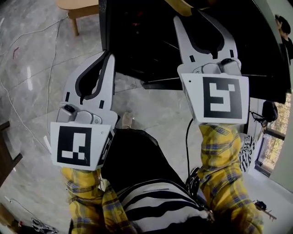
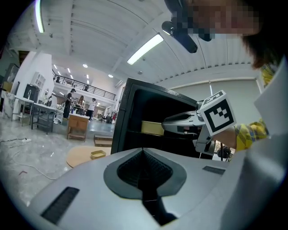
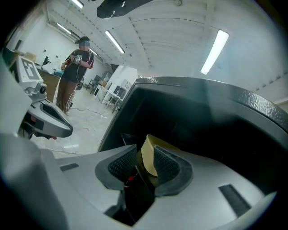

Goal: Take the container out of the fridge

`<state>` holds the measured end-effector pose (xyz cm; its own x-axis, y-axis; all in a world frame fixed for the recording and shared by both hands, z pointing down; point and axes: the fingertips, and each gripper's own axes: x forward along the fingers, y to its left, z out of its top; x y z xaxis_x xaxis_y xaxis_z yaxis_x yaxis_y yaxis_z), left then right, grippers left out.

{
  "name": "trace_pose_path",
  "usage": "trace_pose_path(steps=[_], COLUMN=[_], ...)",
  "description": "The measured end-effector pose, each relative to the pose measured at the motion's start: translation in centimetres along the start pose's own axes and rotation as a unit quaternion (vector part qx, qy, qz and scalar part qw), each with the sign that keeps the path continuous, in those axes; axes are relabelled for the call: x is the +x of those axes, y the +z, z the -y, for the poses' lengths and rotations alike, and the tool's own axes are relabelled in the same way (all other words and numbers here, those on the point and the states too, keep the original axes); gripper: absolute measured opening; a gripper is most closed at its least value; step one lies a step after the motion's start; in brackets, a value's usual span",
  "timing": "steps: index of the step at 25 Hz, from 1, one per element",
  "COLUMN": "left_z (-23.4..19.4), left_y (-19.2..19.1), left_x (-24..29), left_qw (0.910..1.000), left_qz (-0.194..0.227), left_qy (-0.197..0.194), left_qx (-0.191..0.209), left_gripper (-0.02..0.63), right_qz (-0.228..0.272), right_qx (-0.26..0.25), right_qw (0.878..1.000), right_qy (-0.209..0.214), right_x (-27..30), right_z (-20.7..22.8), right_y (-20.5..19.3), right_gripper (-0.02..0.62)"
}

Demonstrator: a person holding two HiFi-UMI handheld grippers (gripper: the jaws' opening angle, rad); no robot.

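A black fridge [image 1: 137, 45] stands open on the floor in front of me. A tan container [image 3: 150, 155] sits on a shelf inside it; the left gripper view shows the container [image 2: 152, 128] too. My right gripper [image 1: 201, 27] reaches into the fridge. Its jaws are open, with the container's rim between them and a gap beside the left pad. My left gripper [image 1: 108, 55] hangs outside the fridge at its left front corner, shut with nothing in it. In the head view only a tan corner of the container [image 1: 181, 5] shows above the right jaws.
A wooden stool [image 1: 78, 7] stands to the left behind the fridge. A round wooden board [image 2: 85, 155] with a small yellow tray lies on the floor. Cables [image 1: 50, 68] run over the marble floor. A person [image 3: 74, 76] stands some way off.
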<state>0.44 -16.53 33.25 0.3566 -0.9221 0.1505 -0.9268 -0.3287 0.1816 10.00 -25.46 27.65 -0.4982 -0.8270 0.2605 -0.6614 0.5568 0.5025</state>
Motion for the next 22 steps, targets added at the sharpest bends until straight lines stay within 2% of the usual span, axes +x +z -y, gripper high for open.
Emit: trace_pose_path(steps=[8, 22], left_z=[-0.9, -1.5], left_y=[-1.2, -2.3], left_x=[1.1, 1.9], left_qw=[0.9998, 0.9991], left_qz=[0.0, -0.004], left_qy=[0.007, 0.013], left_qx=[-0.02, -0.04], left_gripper=[0.014, 0.014], right_qz=[0.007, -0.049], right_qx=[-0.058, -0.134], right_qw=[0.998, 0.989], right_qy=[-0.01, 0.03], right_x=[1.8, 4.1], right_z=[1.4, 1.2], right_y=[0.4, -1.1], right_gripper=[0.13, 0.133])
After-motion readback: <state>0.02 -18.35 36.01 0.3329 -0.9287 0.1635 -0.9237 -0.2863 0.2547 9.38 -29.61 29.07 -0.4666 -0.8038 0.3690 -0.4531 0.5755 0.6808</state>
